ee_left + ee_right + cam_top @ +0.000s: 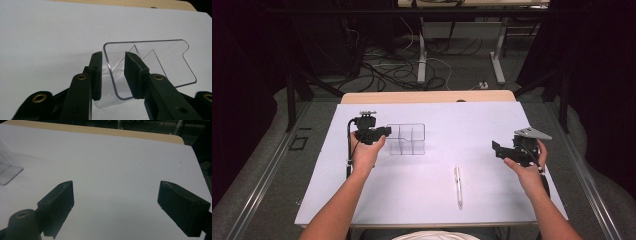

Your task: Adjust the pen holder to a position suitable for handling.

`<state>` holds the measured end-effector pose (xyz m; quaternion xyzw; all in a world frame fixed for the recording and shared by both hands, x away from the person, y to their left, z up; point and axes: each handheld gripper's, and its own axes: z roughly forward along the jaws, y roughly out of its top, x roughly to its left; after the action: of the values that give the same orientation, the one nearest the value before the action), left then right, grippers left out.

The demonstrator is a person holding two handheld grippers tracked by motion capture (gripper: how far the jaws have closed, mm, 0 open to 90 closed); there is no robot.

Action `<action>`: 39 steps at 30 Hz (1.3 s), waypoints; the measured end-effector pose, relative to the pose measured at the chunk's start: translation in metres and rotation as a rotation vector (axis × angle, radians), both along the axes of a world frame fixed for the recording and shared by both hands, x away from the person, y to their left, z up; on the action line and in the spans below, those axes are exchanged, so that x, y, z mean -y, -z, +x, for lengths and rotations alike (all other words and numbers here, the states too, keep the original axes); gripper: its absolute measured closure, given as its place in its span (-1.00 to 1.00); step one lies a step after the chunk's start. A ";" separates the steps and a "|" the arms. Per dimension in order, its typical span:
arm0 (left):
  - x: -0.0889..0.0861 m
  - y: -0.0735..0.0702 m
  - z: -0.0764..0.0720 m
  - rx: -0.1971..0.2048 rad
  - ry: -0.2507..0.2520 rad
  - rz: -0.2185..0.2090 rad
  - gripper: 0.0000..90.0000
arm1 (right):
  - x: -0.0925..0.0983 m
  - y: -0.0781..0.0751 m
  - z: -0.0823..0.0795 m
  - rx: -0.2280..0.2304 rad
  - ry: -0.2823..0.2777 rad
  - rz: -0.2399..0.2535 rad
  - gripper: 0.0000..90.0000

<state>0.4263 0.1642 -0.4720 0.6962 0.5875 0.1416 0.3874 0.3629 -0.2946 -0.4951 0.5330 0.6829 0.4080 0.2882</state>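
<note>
The clear divided organizer (pixel 407 139) stood on the white tabletop (pixel 447 120), left of centre, with the left gripper (pixel 384 132) at its nine-o'clock end. In the left gripper view the two black pads straddled the near wall of the organizer (pixel 150 62): one outside it, one inside, with a visible gap between each pad and the plastic, so the jaws were apart and not pressing on the wall. Judged from that, placing the organizer looked done or nearly so, and the left hand (pixel 364 152) had only to draw clear of it.

The white pen (pixel 458 186) lay flat at about five o'clock from the organizer, well apart from it and untouched. The right gripper (pixel 498 149) hovered over bare tabletop at three o'clock of the pen, its jaws standing wide with nothing between them, as the right gripper view showed. What remained, by my reading, was picking up the pen and dropping it into one of the compartments.

The organizer's inner dividers were hard to count through the transparent walls. In the right gripper view it was cut off at the left edge (pixel 7 167). Whether it sat fully flat on the tabletop could not be told for certain.
</note>
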 end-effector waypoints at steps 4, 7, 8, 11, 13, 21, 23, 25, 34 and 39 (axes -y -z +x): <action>-0.007 0.000 -0.003 0.025 -0.004 0.001 0.37 | 0.000 -0.001 -0.001 -0.001 -0.004 -0.003 -0.68; -0.012 0.001 -0.005 0.042 -0.013 -0.010 0.28 | 0.000 -0.002 -0.001 0.003 -0.008 -0.009 -0.68; -0.014 0.001 -0.006 0.043 -0.016 -0.013 0.24 | 0.000 -0.001 -0.001 0.002 -0.009 -0.016 -0.68; -0.020 0.001 -0.008 0.055 -0.022 -0.019 0.14 | -0.003 -0.001 -0.001 -0.007 -0.018 -0.014 -0.68; -0.024 0.001 -0.009 0.064 -0.023 -0.021 0.08 | -0.005 -0.001 -0.001 -0.013 -0.015 -0.009 -0.68; -0.035 0.002 -0.016 0.098 -0.007 -0.032 -0.12 | -0.009 -0.002 -0.001 -0.035 -0.029 -0.005 -0.66; -0.037 0.003 -0.018 0.103 0.008 -0.036 -0.15 | -0.011 -0.003 -0.001 -0.043 -0.030 0.004 -0.66; -0.038 0.003 -0.019 0.117 0.022 -0.026 -0.24 | -0.014 -0.004 -0.002 -0.050 -0.045 -0.002 -0.65; -0.038 0.001 -0.032 0.164 0.092 -0.016 -0.37 | -0.023 -0.009 -0.003 -0.092 -0.078 0.051 -0.69; -0.040 0.001 -0.040 0.165 0.108 -0.028 -0.42 | -0.031 -0.014 -0.004 -0.117 -0.100 0.090 -0.78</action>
<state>0.3864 0.2045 -0.4728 0.7074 0.5171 0.1688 0.4513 0.3585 -0.2639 -0.4815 0.5335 0.7055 0.4201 0.2028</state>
